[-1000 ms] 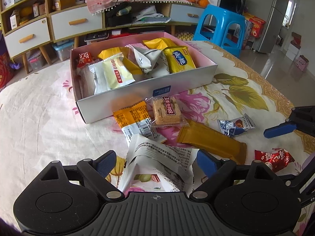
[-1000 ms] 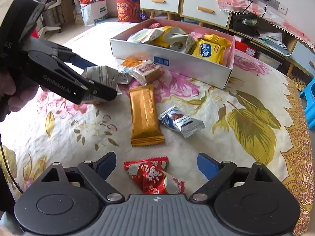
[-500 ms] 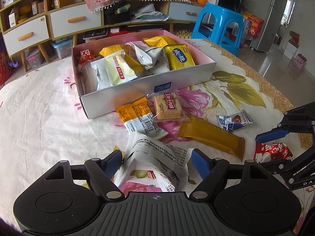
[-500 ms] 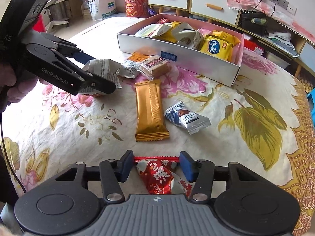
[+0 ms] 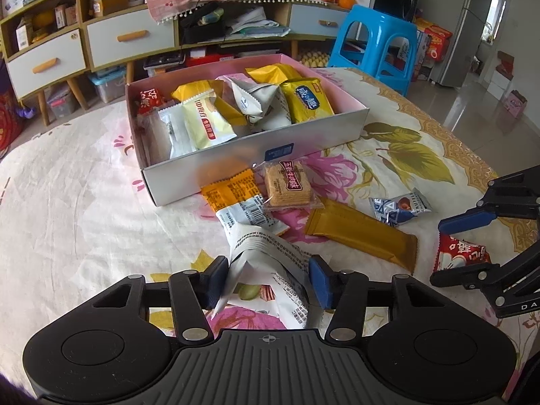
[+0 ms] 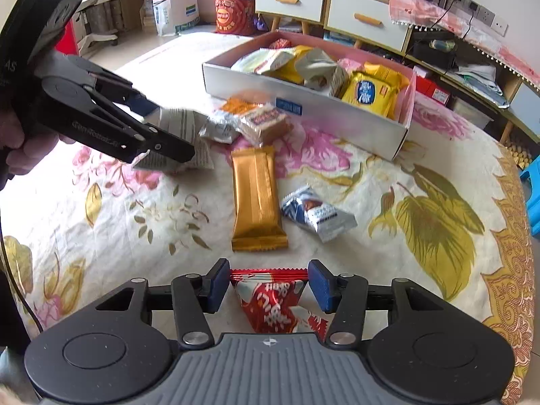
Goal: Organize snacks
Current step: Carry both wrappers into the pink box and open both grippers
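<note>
A white box (image 5: 236,172) with a pink inside, also in the right wrist view (image 6: 303,108), holds several snack packets. My left gripper (image 5: 268,281) is shut on a white printed snack bag (image 5: 266,253) on the tablecloth. My right gripper (image 6: 268,285) is shut on a red snack packet (image 6: 273,303), which also shows in the left wrist view (image 5: 459,253). Loose on the cloth lie a gold bar (image 6: 256,195), a blue-and-white chocolate packet (image 6: 317,214), a cracker packet (image 5: 287,184) and an orange-and-white packet (image 5: 236,199).
The round table has a floral cloth (image 5: 84,219). Behind it stand a low cabinet with drawers (image 5: 128,37) and a blue stool (image 5: 374,40). The table's edge runs along the right (image 6: 516,236).
Both grippers have closed from open: the left onto the white bag, the right onto the red packet. Both views have shifted slightly forward.
</note>
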Available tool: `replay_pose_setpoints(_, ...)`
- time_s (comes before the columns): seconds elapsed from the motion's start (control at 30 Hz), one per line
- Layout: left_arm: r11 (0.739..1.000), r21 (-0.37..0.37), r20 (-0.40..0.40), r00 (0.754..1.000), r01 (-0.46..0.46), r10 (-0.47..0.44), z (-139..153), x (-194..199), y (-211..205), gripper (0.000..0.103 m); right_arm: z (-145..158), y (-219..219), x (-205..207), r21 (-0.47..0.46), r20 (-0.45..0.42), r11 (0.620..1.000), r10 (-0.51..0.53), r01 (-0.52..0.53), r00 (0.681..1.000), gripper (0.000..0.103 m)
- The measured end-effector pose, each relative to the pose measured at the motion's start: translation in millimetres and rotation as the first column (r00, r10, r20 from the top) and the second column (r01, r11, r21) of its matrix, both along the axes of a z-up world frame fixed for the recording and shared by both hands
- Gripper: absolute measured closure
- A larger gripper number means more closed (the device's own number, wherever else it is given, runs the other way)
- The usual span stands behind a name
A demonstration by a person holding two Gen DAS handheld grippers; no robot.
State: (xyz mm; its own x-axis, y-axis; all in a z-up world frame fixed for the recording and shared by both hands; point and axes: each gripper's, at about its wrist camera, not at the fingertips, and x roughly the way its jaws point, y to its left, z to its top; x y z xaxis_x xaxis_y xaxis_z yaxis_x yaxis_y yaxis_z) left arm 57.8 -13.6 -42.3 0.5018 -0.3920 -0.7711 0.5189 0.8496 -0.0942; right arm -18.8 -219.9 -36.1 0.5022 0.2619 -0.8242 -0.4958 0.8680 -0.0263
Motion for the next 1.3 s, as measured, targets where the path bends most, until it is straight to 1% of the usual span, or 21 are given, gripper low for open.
replay_pose_setpoints(0.17,1.0,0.006,0.002,1.0,-0.022,0.022,2.5,2.9,2.7,0.056,8.8,0.7,3.8,0.013,0.021,1.0,-0.015,0.015,1.0,0.061)
replay_pose_setpoints(0.63,0.993,-0.062,0.023,0.994,-0.104,0.106,30.0,21.2,20.8,0.056,35.0,4.5,26.7,0.081,0.08,0.995,-0.064,0.057,0.995,0.061)
replay_pose_setpoints(0.83,0.987,-0.084,0.031,0.989,-0.14,0.144,37.2,31.6,24.5,0.056,46.6,6.2,45.0,0.126,0.111,0.987,-0.113,0.099,0.987,0.061)
replay_pose_setpoints(1.07,0.976,-0.11,0.05,0.98,-0.188,0.194,43.8,45.0,27.5,0.056,55.2,3.2,71.2,0.196,0.141,0.961,-0.222,0.193,0.965,0.061)
replay_pose_setpoints(1.3,0.956,-0.156,0.047,0.965,-0.247,0.257,43.9,65.1,27.4,0.056,59.6,-1.2,99.2,0.292,0.164,0.914,-0.336,0.28,0.927,0.061)
